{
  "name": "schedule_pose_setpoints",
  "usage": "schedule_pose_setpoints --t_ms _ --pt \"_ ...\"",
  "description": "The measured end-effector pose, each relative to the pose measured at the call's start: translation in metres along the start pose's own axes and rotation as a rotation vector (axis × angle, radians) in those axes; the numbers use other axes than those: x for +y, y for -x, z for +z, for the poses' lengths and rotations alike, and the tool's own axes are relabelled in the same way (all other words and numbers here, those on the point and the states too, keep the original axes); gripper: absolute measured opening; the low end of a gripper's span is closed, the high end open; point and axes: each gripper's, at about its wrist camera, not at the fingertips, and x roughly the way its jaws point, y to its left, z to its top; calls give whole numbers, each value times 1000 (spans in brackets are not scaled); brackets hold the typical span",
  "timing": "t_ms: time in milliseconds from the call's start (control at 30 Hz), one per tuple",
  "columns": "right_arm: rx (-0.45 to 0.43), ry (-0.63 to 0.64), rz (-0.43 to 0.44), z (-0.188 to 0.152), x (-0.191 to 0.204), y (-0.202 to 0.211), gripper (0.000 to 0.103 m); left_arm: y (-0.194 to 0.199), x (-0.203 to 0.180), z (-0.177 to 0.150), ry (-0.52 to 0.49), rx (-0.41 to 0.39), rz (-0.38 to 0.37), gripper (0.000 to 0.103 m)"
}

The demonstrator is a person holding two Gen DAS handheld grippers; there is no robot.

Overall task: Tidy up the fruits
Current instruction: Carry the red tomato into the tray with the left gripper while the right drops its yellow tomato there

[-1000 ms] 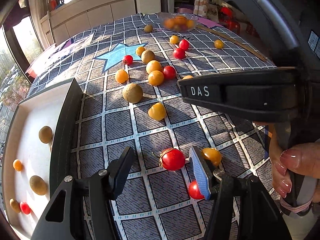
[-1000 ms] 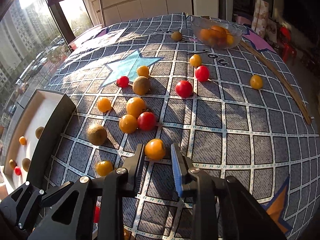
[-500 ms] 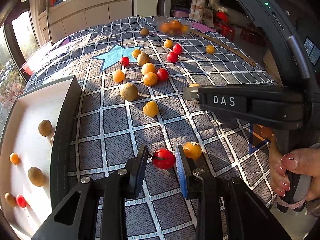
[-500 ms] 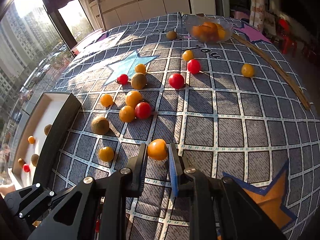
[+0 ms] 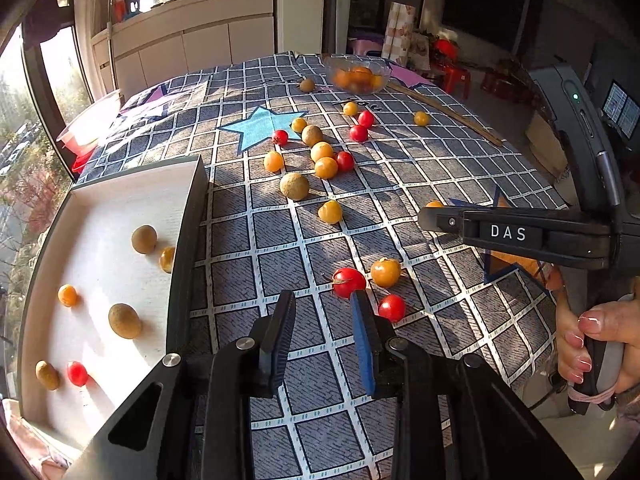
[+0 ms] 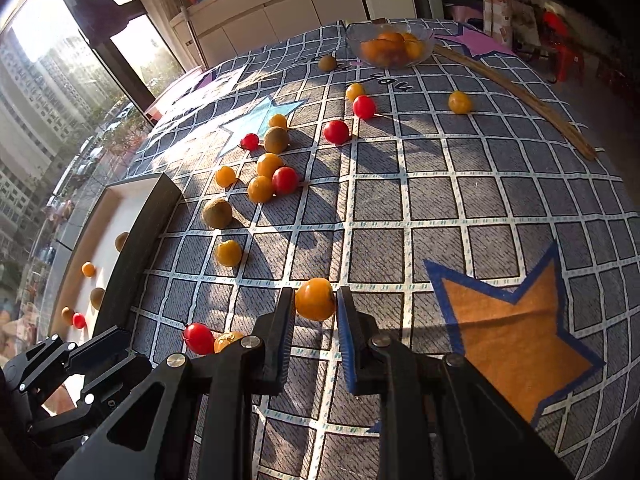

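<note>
Red, orange and brown fruits lie scattered on the checked tablecloth. My left gripper (image 5: 322, 306) is open and empty, raised just short of a red tomato (image 5: 349, 281); an orange fruit (image 5: 385, 273) and a second red tomato (image 5: 391, 307) lie beside it. My right gripper (image 6: 313, 303) is shut on an orange fruit (image 6: 315, 298) and holds it above the cloth. It also shows in the left wrist view (image 5: 434, 216), fruit mostly hidden. A white tray (image 5: 100, 200) at the left holds several fruits.
A glass bowl (image 5: 357, 76) of orange fruit stands at the table's far end, with a long wooden stick (image 6: 516, 98) lying to its right. A cluster of fruits (image 5: 320, 156) lies mid-table. The tray's dark right wall (image 5: 188, 248) stands upright.
My left gripper drew back from the red tomato with jaws apart, leaving it on the cloth. My right gripper closed on the orange fruit and lifted it.
</note>
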Motion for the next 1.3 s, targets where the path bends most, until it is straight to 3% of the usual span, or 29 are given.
schedule_pose_setpoints --t_ms 167,200,233,267,633,800,900,1300 --pt "-4 2 -10 -9 2 7 22 -5 1 -1 1 0 15 32" --pt "-5 1 -11 -10 1 9 22 -9 1 -1 1 2 15 47" --pt "-6 0 -12 -11 1 11 22 -13 1 -1 1 1 18 73" --pt "-8 -1 -13 -13 1 13 22 -15 1 -1 -3 -14 26 76" --pt "-19 -18 -7 -19 -4 23 22 -46 -12 4 -93 11 63 75" --pt "-21 -36 -1 -19 -7 23 22 -55 -16 5 -100 31 40 53" --pt "-21 -41 -2 -19 -10 24 22 -55 -17 6 -89 35 6 33" --pt "-26 -38 8 -19 -6 29 22 -34 -8 5 -45 29 -12 33"
